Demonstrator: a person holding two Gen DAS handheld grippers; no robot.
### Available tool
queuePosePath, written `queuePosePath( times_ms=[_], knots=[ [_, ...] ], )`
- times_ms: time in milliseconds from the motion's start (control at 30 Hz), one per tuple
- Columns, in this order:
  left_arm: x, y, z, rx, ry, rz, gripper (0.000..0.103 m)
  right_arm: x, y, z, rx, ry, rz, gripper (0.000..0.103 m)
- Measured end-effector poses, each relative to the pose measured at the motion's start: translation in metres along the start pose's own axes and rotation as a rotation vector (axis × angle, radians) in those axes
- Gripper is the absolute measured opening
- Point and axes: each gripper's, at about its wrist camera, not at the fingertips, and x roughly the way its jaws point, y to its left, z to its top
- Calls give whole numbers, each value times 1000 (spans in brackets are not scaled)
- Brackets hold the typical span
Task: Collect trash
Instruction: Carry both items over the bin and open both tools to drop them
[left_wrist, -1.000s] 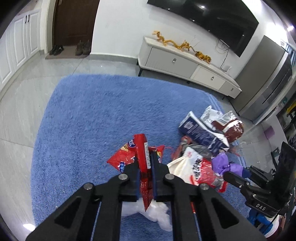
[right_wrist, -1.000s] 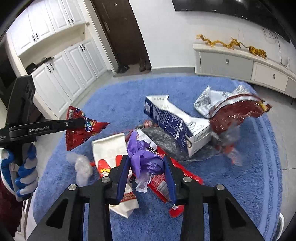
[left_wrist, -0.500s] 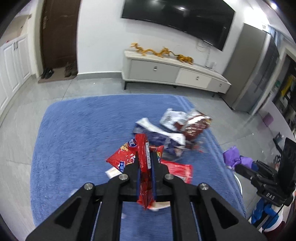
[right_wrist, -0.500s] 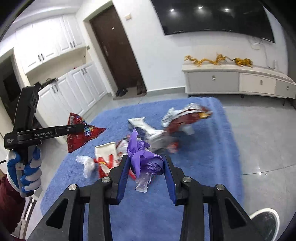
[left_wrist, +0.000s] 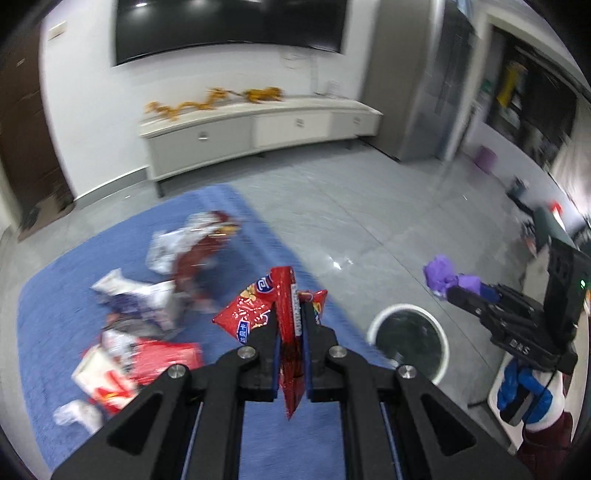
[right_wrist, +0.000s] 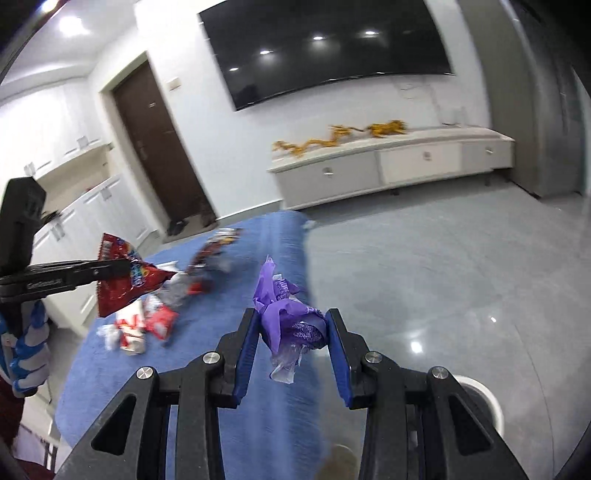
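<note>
We hold a thin, crinkly red snack bag (left_wrist: 258, 314) pinched flat in the left gripper (left_wrist: 290, 332) and a soft crumpled purple wrapper (right_wrist: 291, 321) in the right gripper (right_wrist: 291, 345), both light and slippery, near the white-rimmed bin (left_wrist: 408, 341).

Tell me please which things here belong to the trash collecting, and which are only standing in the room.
Part of the job:
- red snack bag, clamped in the left gripper
- purple wrapper, clamped in the right gripper
- white-rimmed bin
- wrappers and carton left on the blue rug

Just there:
- wall television
- white cabinet with golden ornament
- brown door
</note>
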Motion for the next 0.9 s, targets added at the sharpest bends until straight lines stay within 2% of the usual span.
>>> queuePosePath(
  times_ms=[233,433,733,800,900],
  knots=[
    [58,-106,6,134,86,-105,8,-16,-75,-30,84,47,-144,35],
    [117,-177,0,196,178,-161,9,-8,-134,-69,170,136,-237,35],
    [191,-231,-10,206,299,-198,11,15,-179,-116,241,252,-299,38],
    [201,-237,-12,203,320,-205,11,21,-183,-122,251,271,-319,48],
    [211,-240,-14,183,344,-222,12,25,-186,-128,267,280,-322,51]
  ],
)
